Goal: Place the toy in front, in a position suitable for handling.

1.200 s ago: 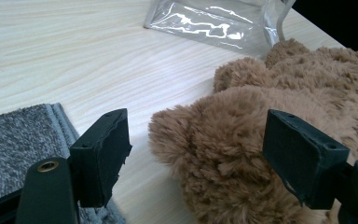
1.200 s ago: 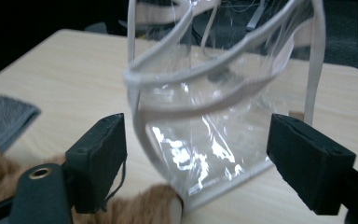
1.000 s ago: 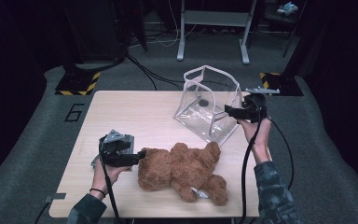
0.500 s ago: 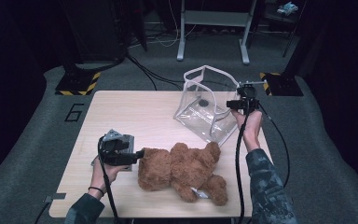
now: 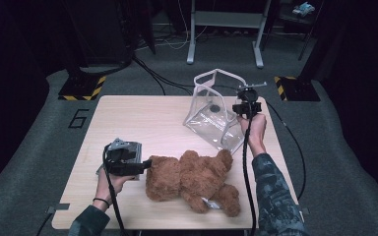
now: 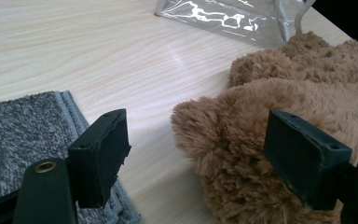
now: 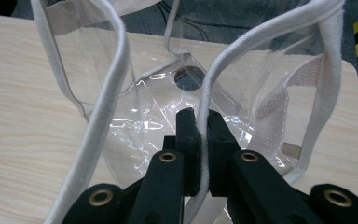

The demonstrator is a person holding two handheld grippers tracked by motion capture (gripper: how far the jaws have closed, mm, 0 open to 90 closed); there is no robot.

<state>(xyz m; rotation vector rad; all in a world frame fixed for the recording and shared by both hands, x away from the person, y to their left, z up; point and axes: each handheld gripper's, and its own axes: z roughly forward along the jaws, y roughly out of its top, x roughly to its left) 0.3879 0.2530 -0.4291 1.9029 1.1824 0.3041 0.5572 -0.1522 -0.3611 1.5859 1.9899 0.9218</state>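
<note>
My right gripper (image 7: 200, 140), jaws just closed, pinches the white rim of the clear bag (image 5: 216, 115) at upper right of the worktop (image 5: 142, 123). My left gripper (image 6: 196, 158) stands wide around the teddy bear (image 5: 192, 179), lower centre.

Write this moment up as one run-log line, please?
right claw: just closed, pinching clear bag's white rim | left claw: open, straddling teddy bear | bag: upright on table
</note>
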